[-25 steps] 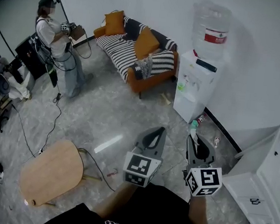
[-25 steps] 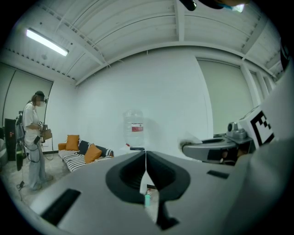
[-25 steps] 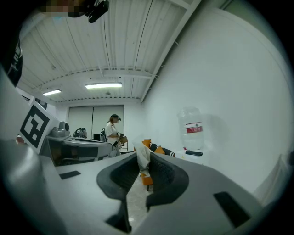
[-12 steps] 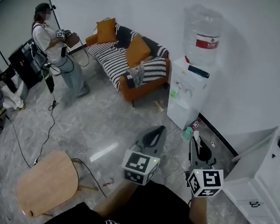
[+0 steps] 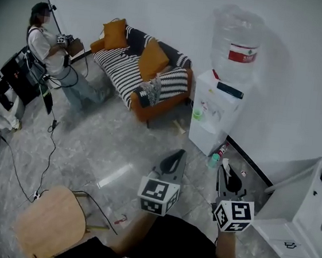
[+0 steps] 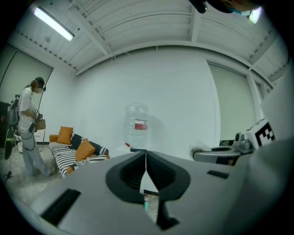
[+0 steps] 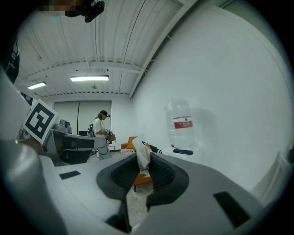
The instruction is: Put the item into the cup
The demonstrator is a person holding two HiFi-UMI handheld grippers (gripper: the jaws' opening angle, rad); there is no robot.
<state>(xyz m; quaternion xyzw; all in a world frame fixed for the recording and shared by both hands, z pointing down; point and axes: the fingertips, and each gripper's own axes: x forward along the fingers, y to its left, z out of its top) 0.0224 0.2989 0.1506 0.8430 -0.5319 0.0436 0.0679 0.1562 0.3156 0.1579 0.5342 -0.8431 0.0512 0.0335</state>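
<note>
In the last second the whole room has slid left in the head view. The water dispenser (image 5: 215,115) now stands closer ahead of the 2 grippers, while the striped sofa (image 5: 139,65) and the other person (image 5: 46,46) have drifted off to the side. To me that reads as the holder walking up to the dispenser, with nothing delivered yet.

The right gripper (image 7: 143,170) is pinched at a middling width on a scrap of white tissue (image 7: 140,153), which sticks up between its pads exactly as before. The left gripper (image 6: 146,158) has its jaws pressed together with nothing in them.

A small green cup (image 5: 197,114) sits on the dispenser's front ledge, well apart from the tissue; I'd guess that is where it is headed.

The big bottle (image 5: 237,39) on top carries a red label (image 5: 242,54), its print too small to read. The only other marks I can see are the black-and-white squares on the grippers' cubes.
</note>
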